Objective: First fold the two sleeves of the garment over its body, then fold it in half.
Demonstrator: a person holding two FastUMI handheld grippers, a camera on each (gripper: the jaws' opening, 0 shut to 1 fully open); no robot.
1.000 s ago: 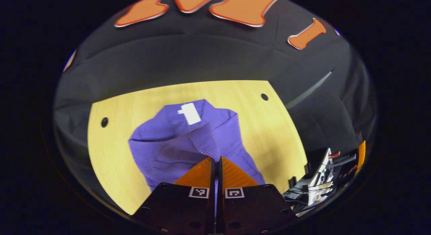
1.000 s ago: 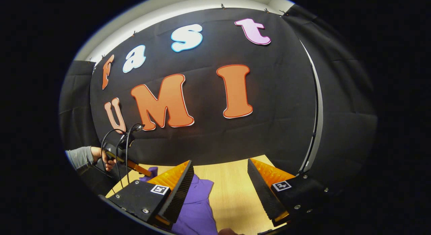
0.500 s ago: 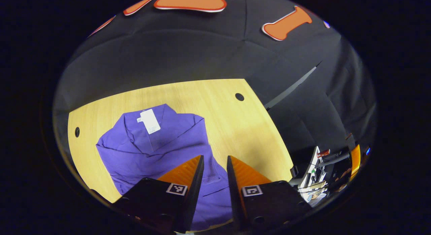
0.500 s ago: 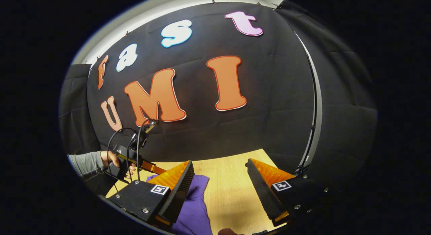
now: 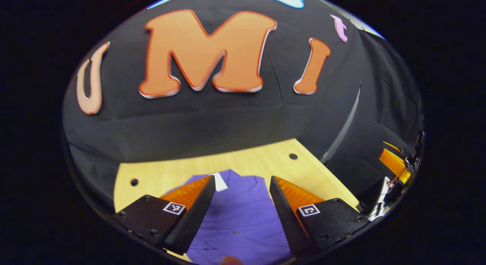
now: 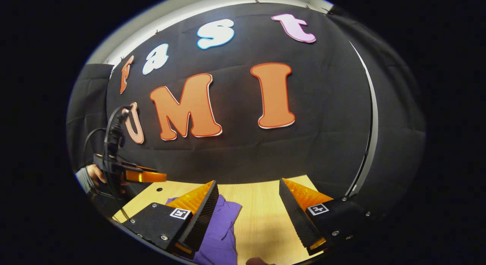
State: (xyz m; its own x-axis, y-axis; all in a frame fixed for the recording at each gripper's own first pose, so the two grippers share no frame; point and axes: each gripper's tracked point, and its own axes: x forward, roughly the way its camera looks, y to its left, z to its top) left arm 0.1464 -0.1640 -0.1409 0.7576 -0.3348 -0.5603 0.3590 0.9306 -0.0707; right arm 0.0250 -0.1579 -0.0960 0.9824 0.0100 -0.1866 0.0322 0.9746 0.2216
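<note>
Hovering grippers (image 5: 240, 181) (image 6: 247, 185) above garment (image 5: 243, 219)

Garment (image 5: 243, 219): purple cloth, matt, soft, faintly creased; white tag (image 5: 219, 181), paper or fabric, could not tell. Desk (image 6: 262, 219): pale wood, fine straight grain, smooth satin finish. Left tongs (image 5: 241, 198): inner faces finely ribbed, matt.

One garment (image 5: 243, 219), two claws (image 5: 241, 198) (image 6: 248, 202)

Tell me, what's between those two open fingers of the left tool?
In the left gripper view, the purple garment on the table shows between the left gripper's fingers, untouched.
</note>
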